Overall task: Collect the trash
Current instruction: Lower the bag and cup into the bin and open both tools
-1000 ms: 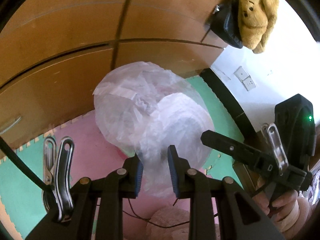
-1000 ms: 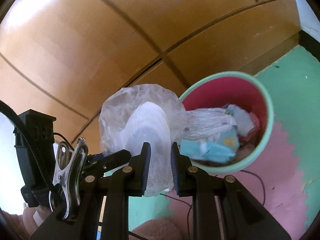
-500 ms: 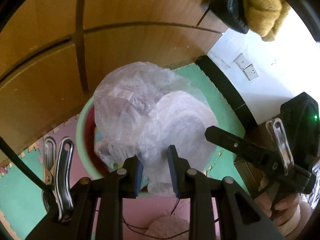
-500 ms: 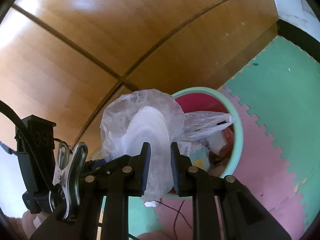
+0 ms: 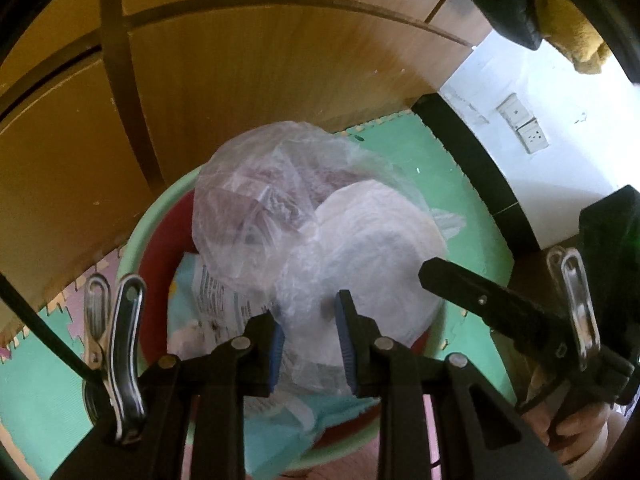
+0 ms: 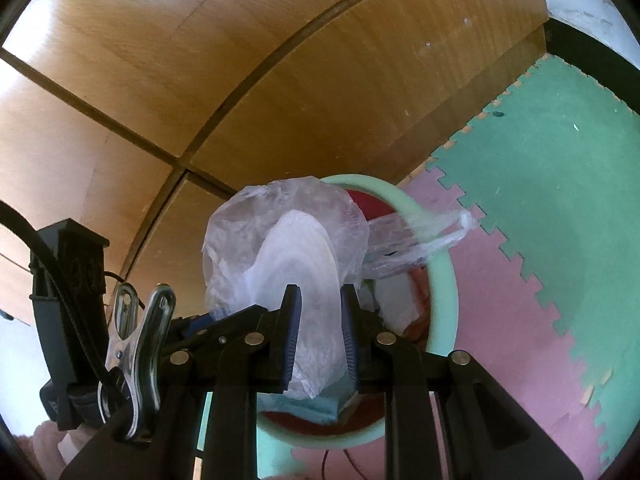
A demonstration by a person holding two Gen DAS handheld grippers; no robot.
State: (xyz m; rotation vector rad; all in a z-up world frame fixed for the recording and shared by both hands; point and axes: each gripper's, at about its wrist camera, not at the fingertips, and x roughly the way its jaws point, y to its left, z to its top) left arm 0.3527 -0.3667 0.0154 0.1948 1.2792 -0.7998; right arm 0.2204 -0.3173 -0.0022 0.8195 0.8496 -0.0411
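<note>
Both grippers pinch one clear plastic bag (image 5: pixel 288 216) with white paper plates inside. My left gripper (image 5: pixel 308 340) is shut on its lower part, and my right gripper (image 6: pixel 318 320) is shut on the same plastic bag (image 6: pixel 280 240). The bag hangs right over the mouth of a trash bin (image 5: pixel 136 236) with a mint-green rim and red inside. In the right wrist view the trash bin (image 6: pixel 444 272) holds blue and white wrappers under the bag. The right gripper's body (image 5: pixel 520 312) shows at the right of the left wrist view.
A wooden cabinet (image 6: pixel 200 80) rises close behind the bin. Green and pink foam floor mats (image 6: pixel 560 220) spread to the right. A white wall with sockets (image 5: pixel 524 128) and a black skirting stand at the right. A plush toy (image 5: pixel 576 32) hangs at the top right.
Both grippers have come down and forward with the bag; the bin's mouth has slid in beneath it and looks larger. The grips are unchanged.
</note>
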